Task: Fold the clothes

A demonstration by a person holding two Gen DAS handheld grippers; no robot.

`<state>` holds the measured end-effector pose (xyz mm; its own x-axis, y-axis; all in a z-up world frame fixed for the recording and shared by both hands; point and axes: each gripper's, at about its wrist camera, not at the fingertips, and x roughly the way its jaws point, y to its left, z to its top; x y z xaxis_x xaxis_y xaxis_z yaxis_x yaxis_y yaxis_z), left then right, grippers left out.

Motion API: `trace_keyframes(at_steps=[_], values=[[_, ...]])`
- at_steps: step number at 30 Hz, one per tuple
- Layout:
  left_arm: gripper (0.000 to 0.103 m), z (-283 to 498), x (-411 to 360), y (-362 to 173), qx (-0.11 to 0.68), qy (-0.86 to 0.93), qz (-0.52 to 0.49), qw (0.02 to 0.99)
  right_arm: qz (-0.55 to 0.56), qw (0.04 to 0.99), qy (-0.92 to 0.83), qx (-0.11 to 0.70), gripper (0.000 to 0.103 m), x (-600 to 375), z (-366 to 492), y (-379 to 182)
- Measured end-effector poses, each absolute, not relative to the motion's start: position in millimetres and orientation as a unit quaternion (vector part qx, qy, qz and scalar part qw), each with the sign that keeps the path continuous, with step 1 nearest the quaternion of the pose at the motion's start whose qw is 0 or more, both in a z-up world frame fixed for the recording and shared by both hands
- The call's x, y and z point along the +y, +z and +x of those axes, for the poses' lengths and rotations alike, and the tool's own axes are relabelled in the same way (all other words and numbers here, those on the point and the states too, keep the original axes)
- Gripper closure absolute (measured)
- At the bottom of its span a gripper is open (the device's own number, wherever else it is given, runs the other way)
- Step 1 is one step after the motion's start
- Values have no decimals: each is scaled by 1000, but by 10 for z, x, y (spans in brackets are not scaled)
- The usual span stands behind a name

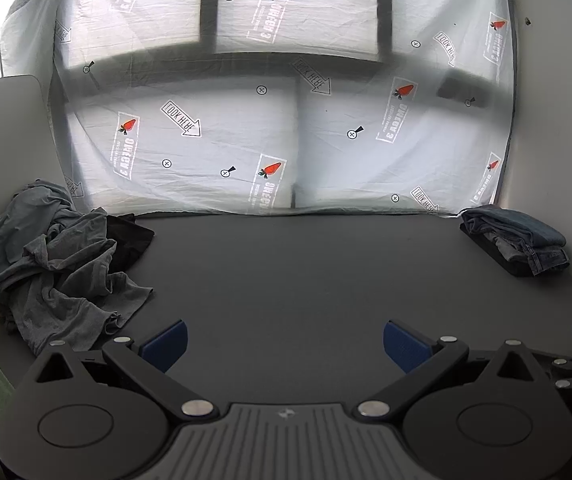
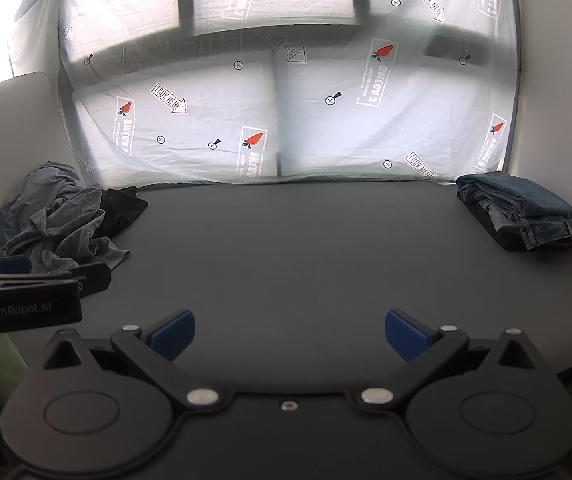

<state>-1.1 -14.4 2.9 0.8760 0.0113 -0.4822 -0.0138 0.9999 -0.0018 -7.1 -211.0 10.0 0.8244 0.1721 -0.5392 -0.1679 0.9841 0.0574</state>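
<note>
A crumpled heap of grey shirts point(image 1: 58, 256) point(image 2: 62, 216) lies at the table's far left, with a black garment point(image 1: 130, 236) point(image 2: 120, 208) partly under its right side. A folded stack of blue jeans point(image 1: 517, 240) point(image 2: 521, 208) rests at the far right corner. My left gripper point(image 1: 284, 344) stands open over the near table edge, nothing between its blue pads, the grey heap just beyond its left finger. My right gripper point(image 2: 289, 332) is also open and empty, over bare table. The left gripper's body point(image 2: 26, 292) shows at the left of the right wrist view.
The dark grey table point(image 1: 305, 272) point(image 2: 293, 248) is bare across its middle. A printed white sheet point(image 1: 270, 120) point(image 2: 278, 100) hangs behind it. A pale panel point(image 1: 2, 128) leans at the far left, a white wall point(image 2: 557, 80) bounds the right.
</note>
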Motion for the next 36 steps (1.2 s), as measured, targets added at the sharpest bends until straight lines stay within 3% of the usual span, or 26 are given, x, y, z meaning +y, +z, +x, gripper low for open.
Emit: trace_keyframes(at_steps=[36], values=[[0, 184, -210, -68, 284, -4, -4, 959, 3, 953, 69, 293, 0, -2038, 52, -13]])
